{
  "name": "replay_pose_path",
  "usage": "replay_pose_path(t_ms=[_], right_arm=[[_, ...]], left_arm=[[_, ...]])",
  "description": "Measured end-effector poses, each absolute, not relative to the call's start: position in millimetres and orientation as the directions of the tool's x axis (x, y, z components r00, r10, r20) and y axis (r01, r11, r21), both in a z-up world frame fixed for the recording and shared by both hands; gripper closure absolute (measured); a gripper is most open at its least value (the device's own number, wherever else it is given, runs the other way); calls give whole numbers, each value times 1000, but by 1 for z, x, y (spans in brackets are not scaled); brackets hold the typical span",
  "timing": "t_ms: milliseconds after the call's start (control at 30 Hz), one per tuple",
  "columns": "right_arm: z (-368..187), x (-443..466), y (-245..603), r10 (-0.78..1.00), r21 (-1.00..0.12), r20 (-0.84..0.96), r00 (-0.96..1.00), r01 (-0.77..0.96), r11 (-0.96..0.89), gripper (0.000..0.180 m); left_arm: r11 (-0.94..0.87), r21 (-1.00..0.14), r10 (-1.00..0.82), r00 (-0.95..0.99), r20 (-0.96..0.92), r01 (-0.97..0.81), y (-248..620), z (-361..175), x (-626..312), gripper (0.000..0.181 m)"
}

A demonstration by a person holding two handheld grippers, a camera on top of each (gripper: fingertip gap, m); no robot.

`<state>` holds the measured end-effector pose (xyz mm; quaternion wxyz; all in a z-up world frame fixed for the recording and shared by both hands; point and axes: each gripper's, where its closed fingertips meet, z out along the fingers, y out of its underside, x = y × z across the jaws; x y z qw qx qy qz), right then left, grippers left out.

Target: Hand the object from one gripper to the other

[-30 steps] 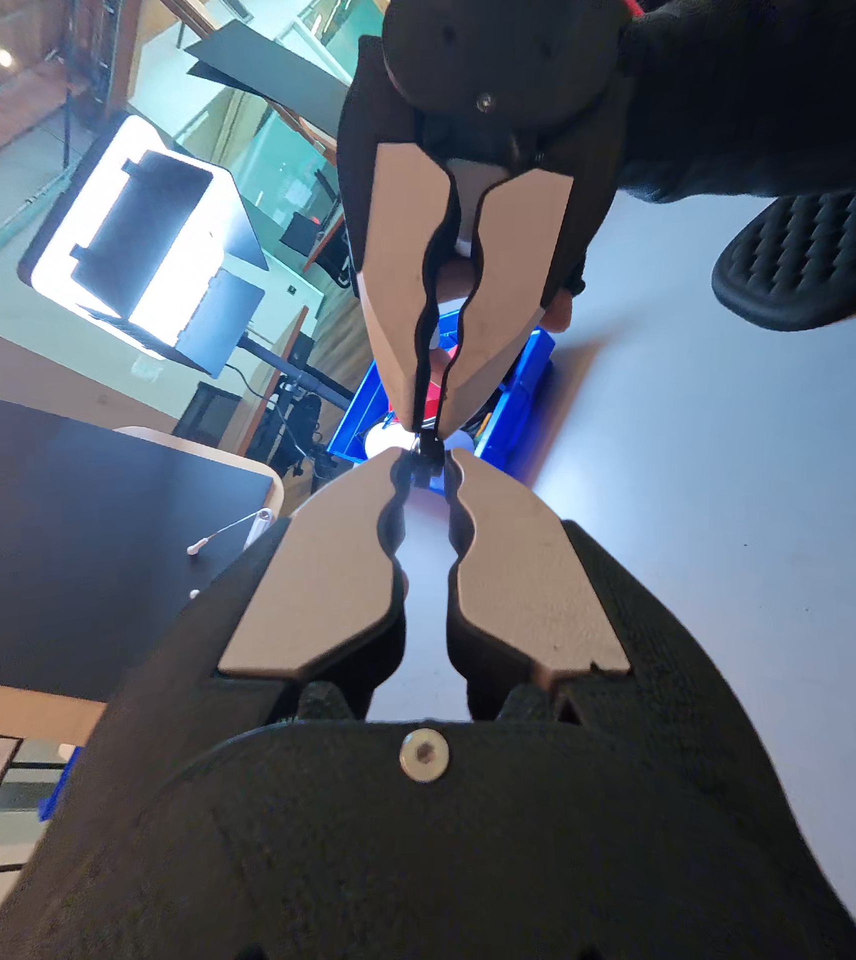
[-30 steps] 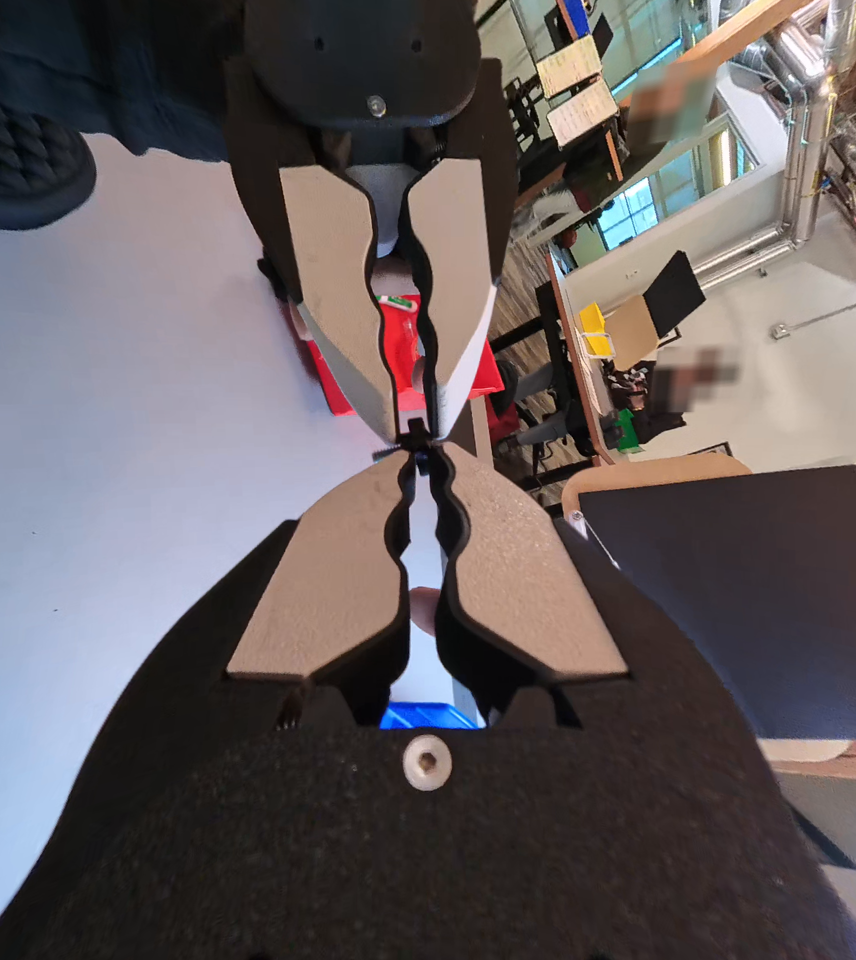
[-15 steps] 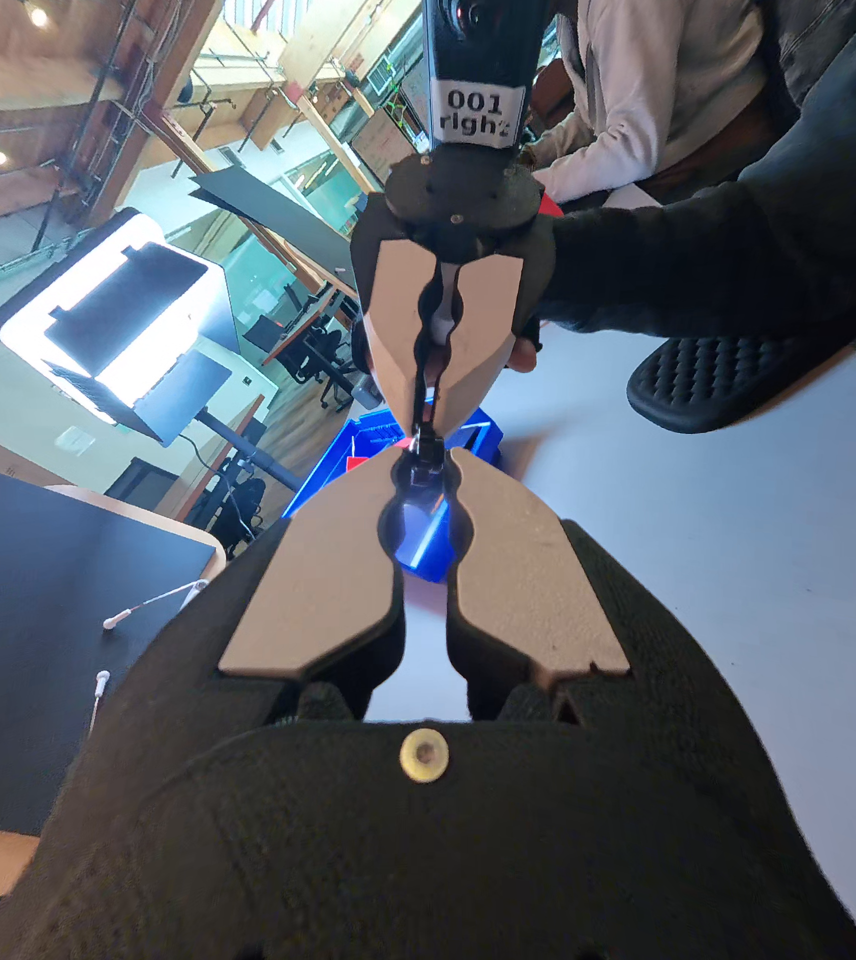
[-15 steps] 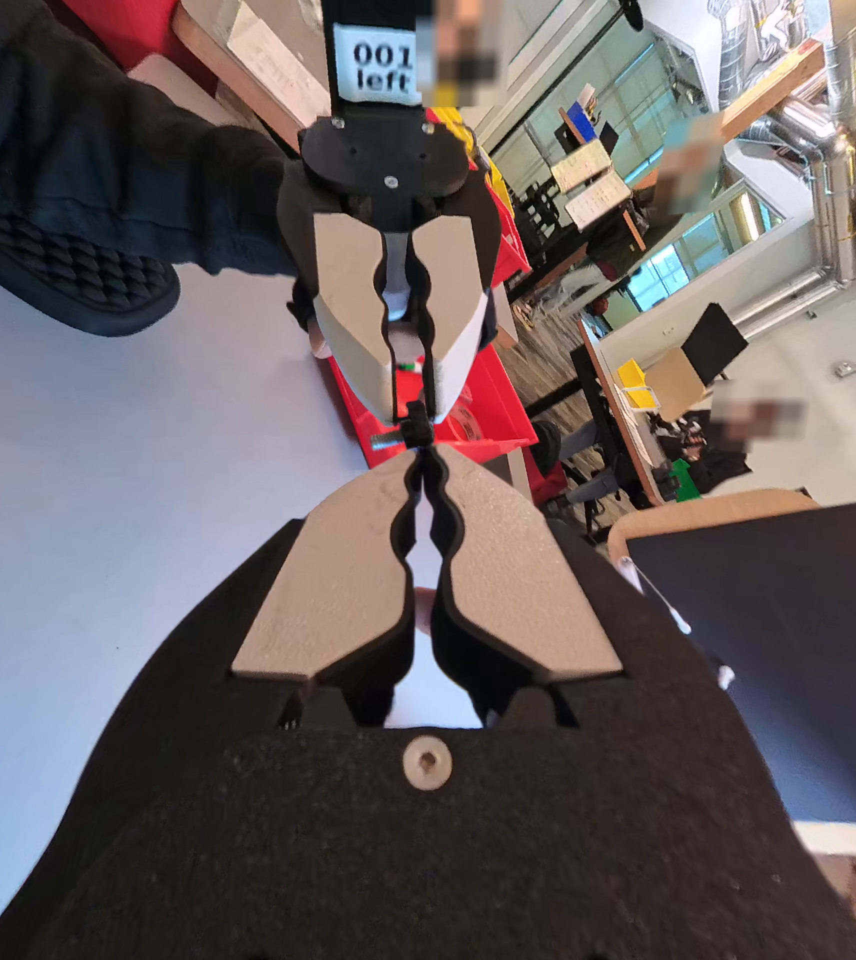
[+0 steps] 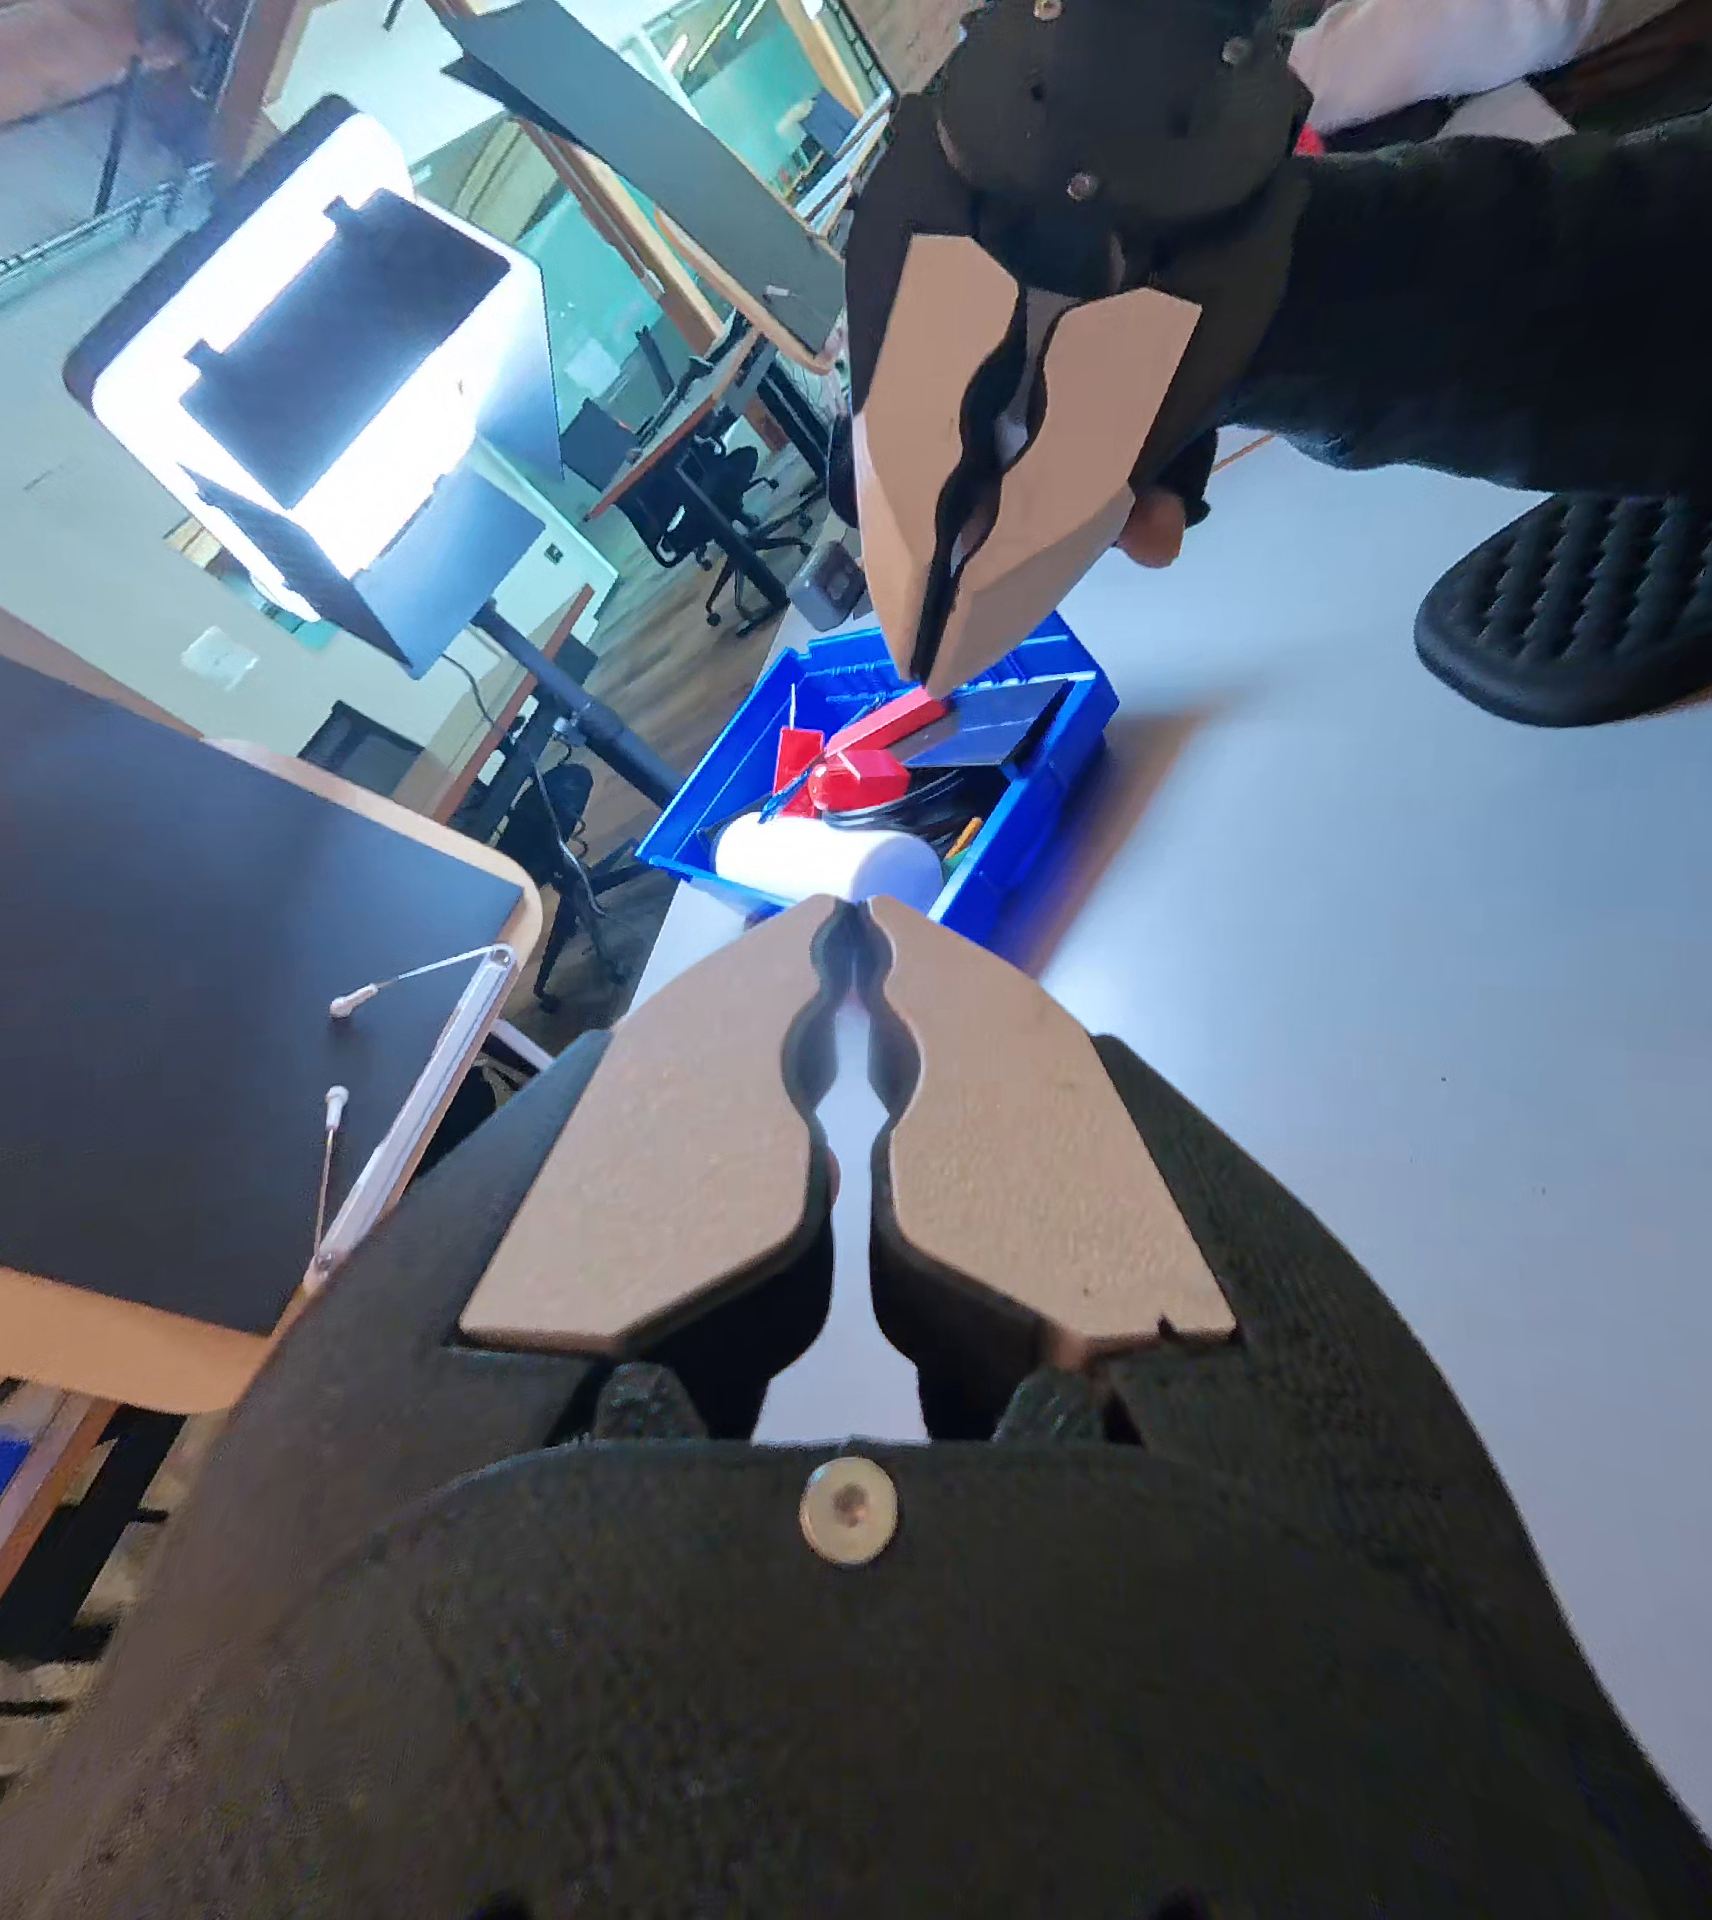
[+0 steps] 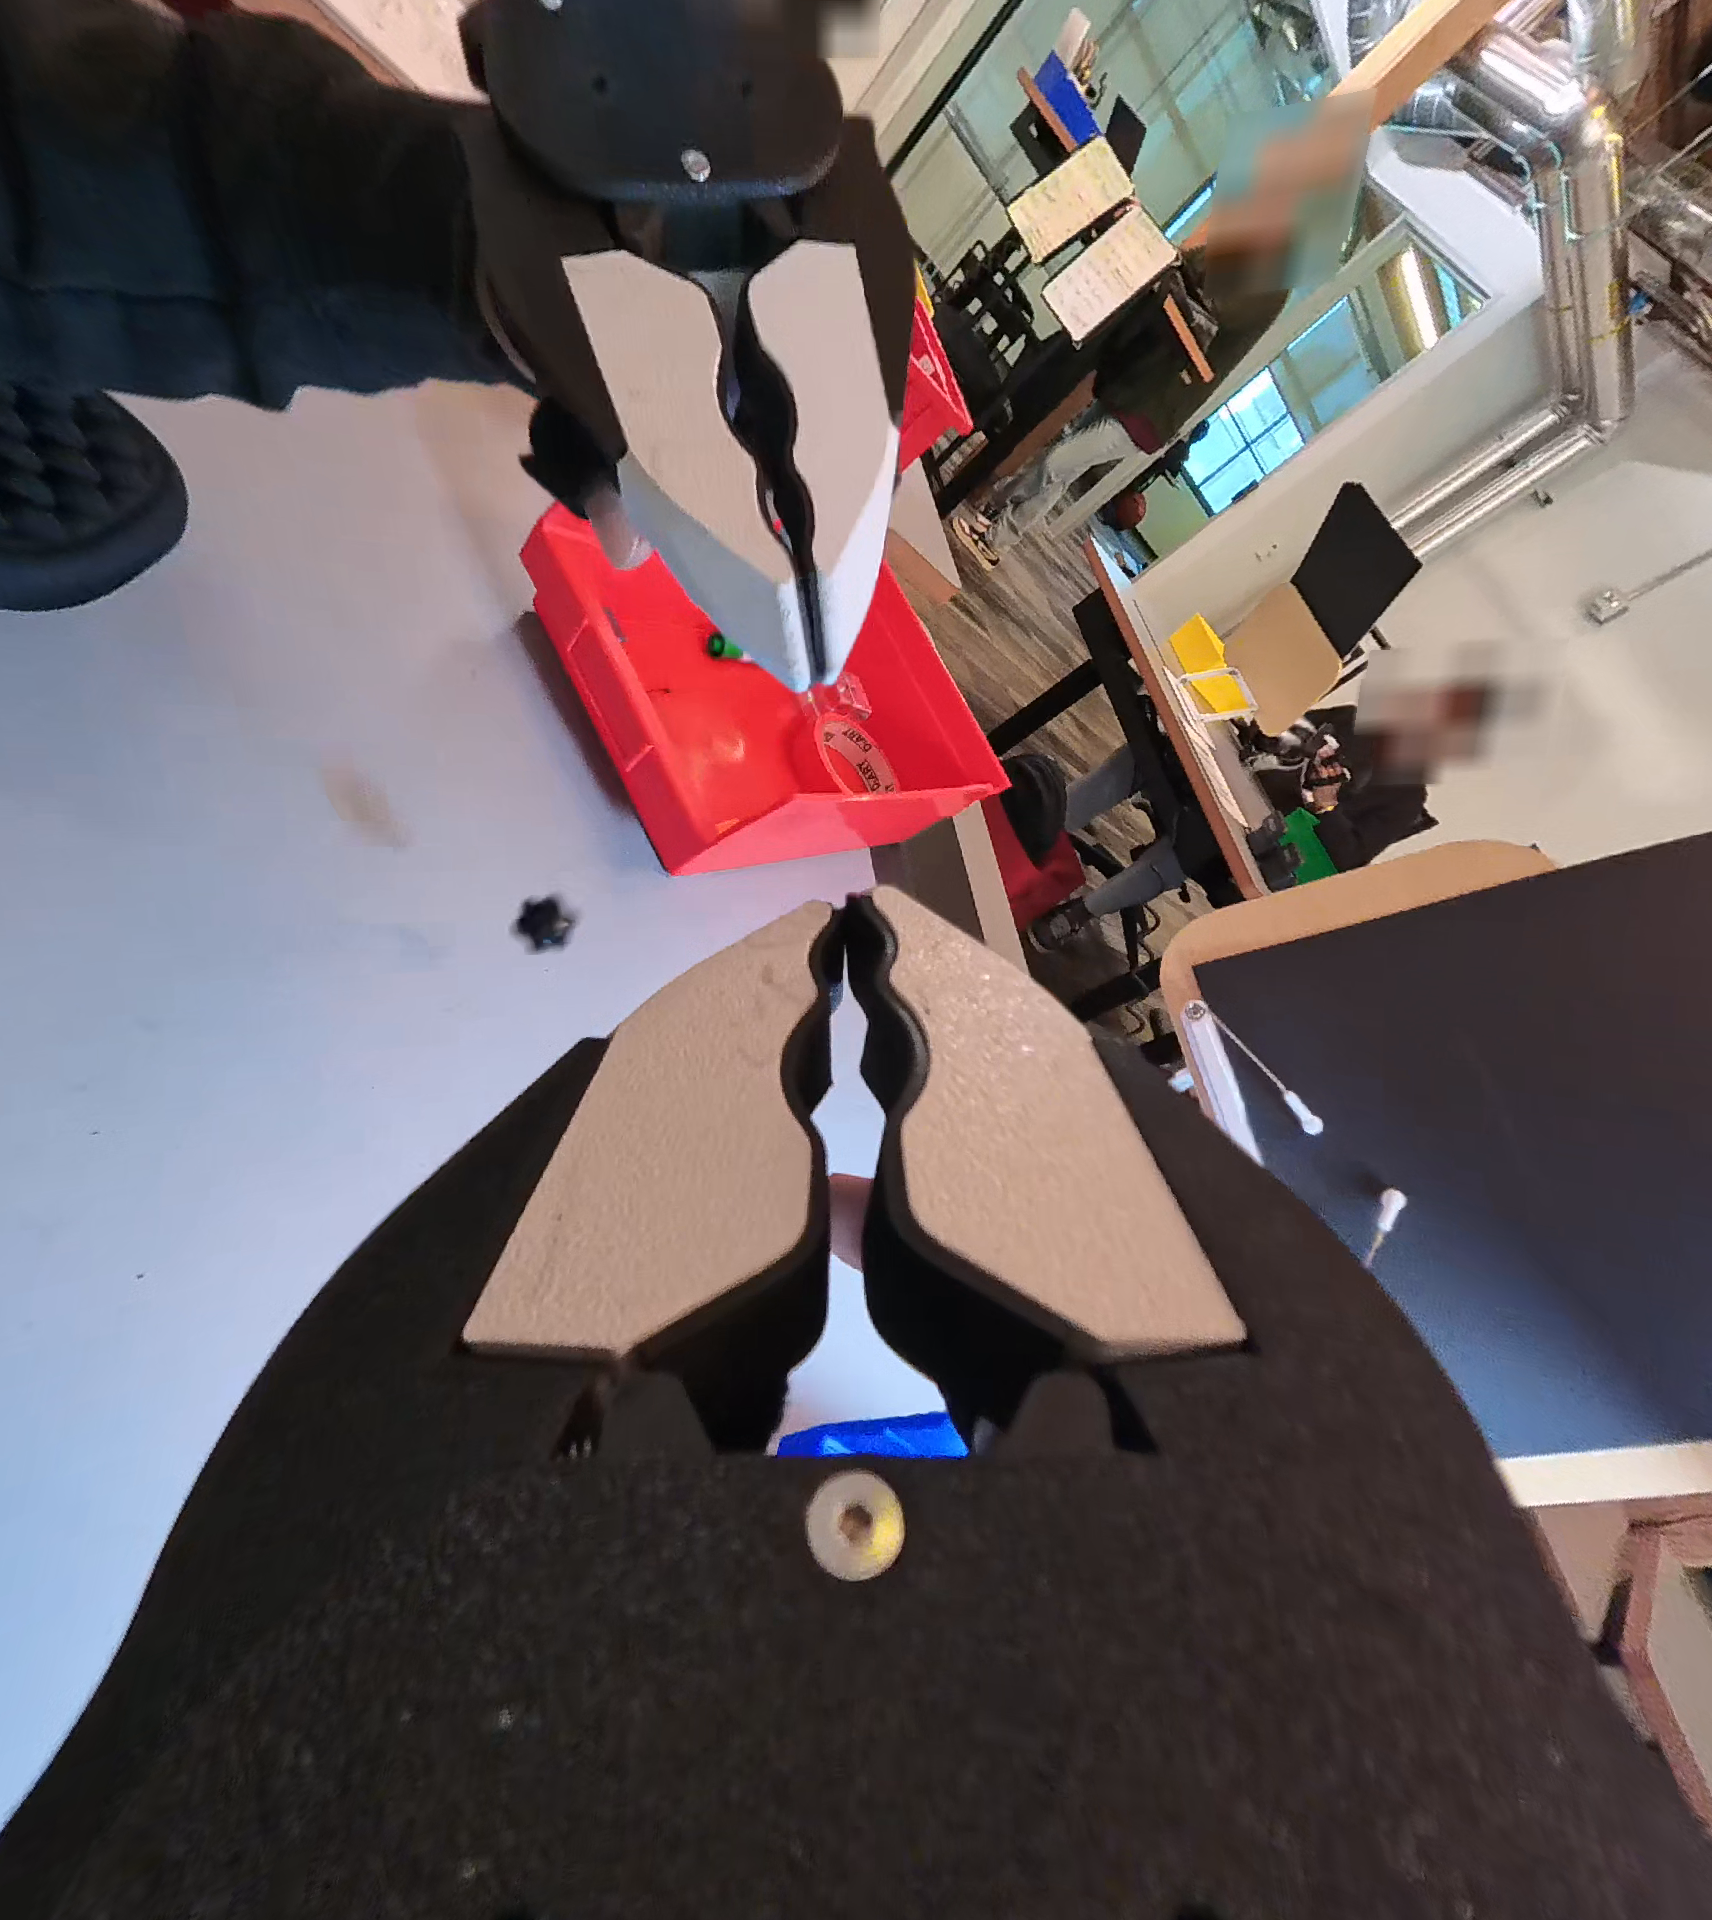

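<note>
A small black star-shaped knob (image 6: 545,923) shows blurred against the white table (image 6: 156,1039), to the left of my right gripper's tip; neither gripper holds it. My right gripper (image 6: 847,914) is shut with nothing between its tips. It also shows in the left wrist view (image 5: 927,677), over the blue bin. My left gripper (image 5: 853,916) is shut and empty. It shows in the right wrist view (image 6: 808,665) above the red bin. The two grippers face each other with a gap between them.
A blue bin (image 5: 1023,821) holds red parts and a white cylinder (image 5: 821,857). A red bin (image 6: 686,790) holds a clear tape roll (image 6: 857,758) and a green piece. A black ribbed pad (image 5: 1621,603) lies on the table. A black-topped table (image 5: 104,987) stands beside it.
The grippers, joined tip to tip on the small black knob before, have pulled apart. The knob has left both of them and now shows down by the table.
</note>
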<state>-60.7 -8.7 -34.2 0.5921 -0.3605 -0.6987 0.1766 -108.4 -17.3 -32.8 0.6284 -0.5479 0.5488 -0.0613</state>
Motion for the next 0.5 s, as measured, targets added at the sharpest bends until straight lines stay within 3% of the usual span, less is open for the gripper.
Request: replay_pose_path(t_ms=[100,233,400,500], right_arm=[[-45,-65,0,716,-668,697,-39,328,668,179],[-52,-68,8,728,-675,685,-31,348,651,179],[-56,-67,17,723,-667,691,-13,373,645,179],[-55,-63,22,722,-667,692,-1,384,639,179]], left_arm=[[337,-746,-657,424,-623,-574,-5,-37,-126,180],[69,-682,-753,411,-514,-728,10,-89,-163,175],[-405,-370,-844,498,-200,-836,1,-192,-231,155],[-534,-195,-818,561,-128,-823,-9,-224,-262,150]])
